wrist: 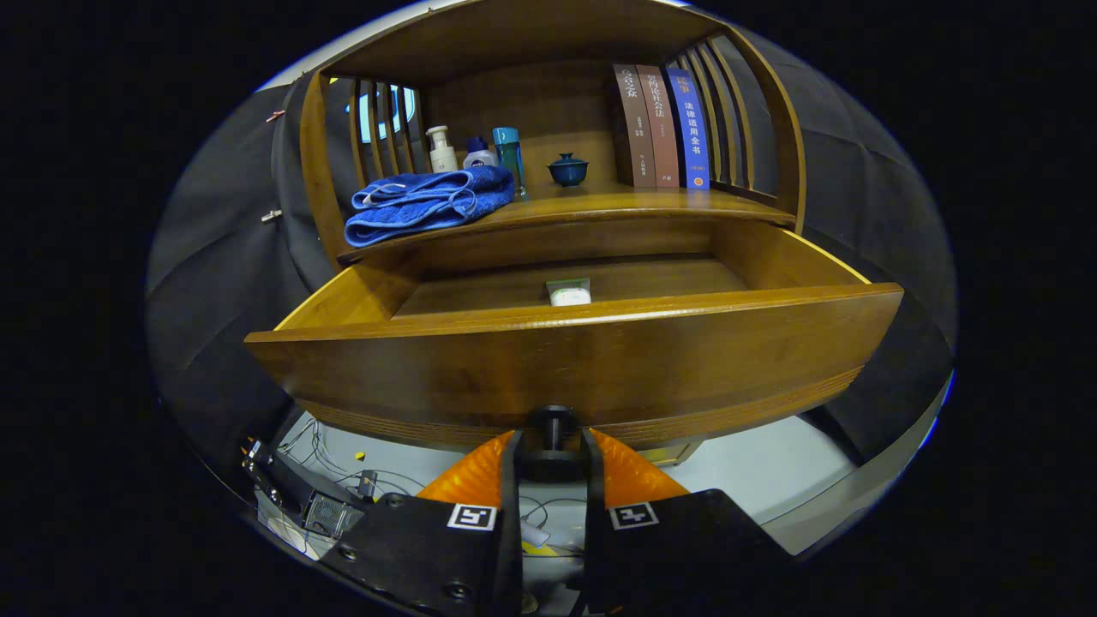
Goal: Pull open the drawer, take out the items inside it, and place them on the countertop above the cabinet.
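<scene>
The wooden drawer (574, 360) stands pulled out from the cabinet. Its dark round knob (553, 441) sits between my fingers, and my gripper (553, 450) is shut on that knob. Inside the drawer, near its front wall, lies a small white and green item (569, 292). Above the drawer runs the countertop (617, 204), a wooden shelf with slatted sides.
On the countertop lie a folded blue towel (424, 202), a pump bottle (441, 150), a small white-and-blue jar (480, 154), a teal bottle (508, 154), a blue lidded cup (567, 169) and three upright books (662, 127). Below the drawer, cables and a small device (321, 510) lie on the grey floor.
</scene>
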